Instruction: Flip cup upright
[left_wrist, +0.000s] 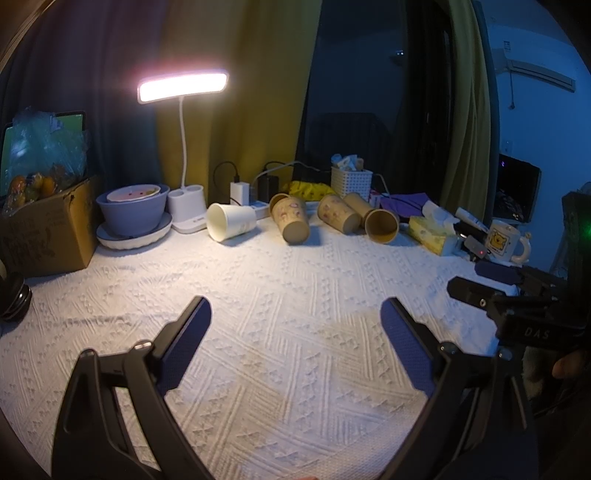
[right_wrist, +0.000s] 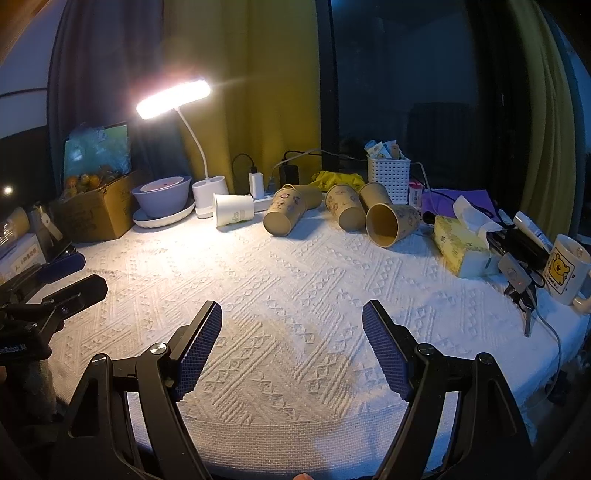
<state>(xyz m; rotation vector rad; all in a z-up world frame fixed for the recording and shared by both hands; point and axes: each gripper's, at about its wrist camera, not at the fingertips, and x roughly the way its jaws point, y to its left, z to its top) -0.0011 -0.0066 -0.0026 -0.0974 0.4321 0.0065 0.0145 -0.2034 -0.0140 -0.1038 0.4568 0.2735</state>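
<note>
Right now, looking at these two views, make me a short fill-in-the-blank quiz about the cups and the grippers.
1. The white paper cup lies on its ____.
2. The lamp above it is switched ____.
3. The left gripper and right gripper are both ____, holding nothing.
4. The bear mug stands ____, unlike the brown cups.

Missing words: side; on; open; upright

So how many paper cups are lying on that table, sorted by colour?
White paper cups: 1, the white cup lying on its side near the lamp base.
Brown printed paper cups: 4, the left brown cup, the second, the one behind it, and the open-mouthed one.
Total: 5, all tipped over.
</note>
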